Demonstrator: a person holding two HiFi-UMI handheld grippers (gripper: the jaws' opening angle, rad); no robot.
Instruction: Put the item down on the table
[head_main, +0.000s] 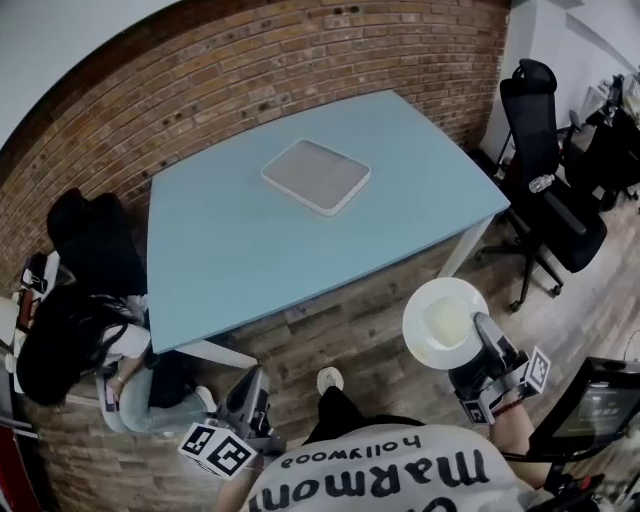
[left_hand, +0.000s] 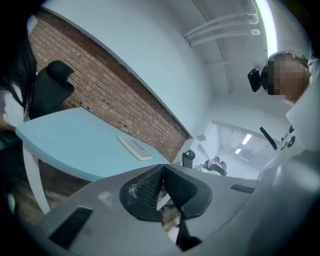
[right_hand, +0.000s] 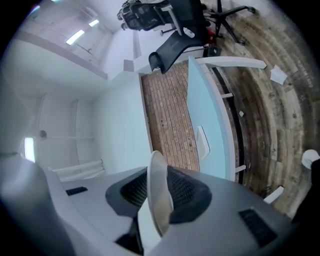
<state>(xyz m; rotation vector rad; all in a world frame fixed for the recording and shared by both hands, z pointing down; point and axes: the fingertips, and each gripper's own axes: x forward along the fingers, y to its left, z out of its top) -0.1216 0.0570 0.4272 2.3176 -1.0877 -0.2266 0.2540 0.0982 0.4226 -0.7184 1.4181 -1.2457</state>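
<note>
A white round plate (head_main: 446, 322) hangs over the wooden floor, short of the table's near right edge. My right gripper (head_main: 482, 340) is shut on its rim; in the right gripper view the plate (right_hand: 159, 197) stands edge-on between the jaws. The light blue table (head_main: 230, 240) lies ahead of me. My left gripper (head_main: 250, 395) is low at the bottom left, below the table's near edge, with its jaws pressed together and nothing in them (left_hand: 161, 187).
A white square tray (head_main: 316, 176) lies on the far middle of the table. A black office chair (head_main: 545, 180) stands at the right. A seated person with dark hair (head_main: 70, 340) is at the table's left end. A brick wall (head_main: 250, 70) runs behind.
</note>
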